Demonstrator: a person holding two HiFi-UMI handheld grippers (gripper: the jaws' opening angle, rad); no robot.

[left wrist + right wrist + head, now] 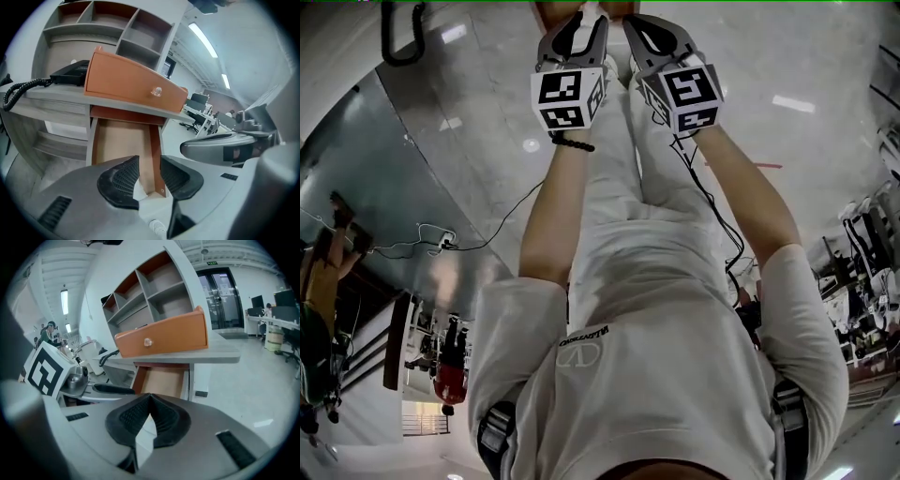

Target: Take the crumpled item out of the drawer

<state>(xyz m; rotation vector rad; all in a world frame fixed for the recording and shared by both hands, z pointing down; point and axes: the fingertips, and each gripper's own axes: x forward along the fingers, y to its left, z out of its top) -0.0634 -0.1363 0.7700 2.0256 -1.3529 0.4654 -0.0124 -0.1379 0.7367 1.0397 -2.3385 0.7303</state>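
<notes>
Under the grey desk a wooden drawer (119, 140) stands pulled out, and the part of its floor that shows is bare; no crumpled item shows in any view. My left gripper (149, 173) hovers in front of the drawer's right front corner, jaws open with nothing between them. My right gripper (150, 399) is shut on nothing and points at the same drawer (161, 380). In the head view both grippers (581, 23) (647, 28) are held side by side at the top edge, at arm's length.
An orange drawer box with a clear knob (131, 84) sits on the desk top beside a black corded phone (70, 72). A shelf unit (150, 291) rises behind it. Office chairs and desks (201, 112) stand far off on the bare floor.
</notes>
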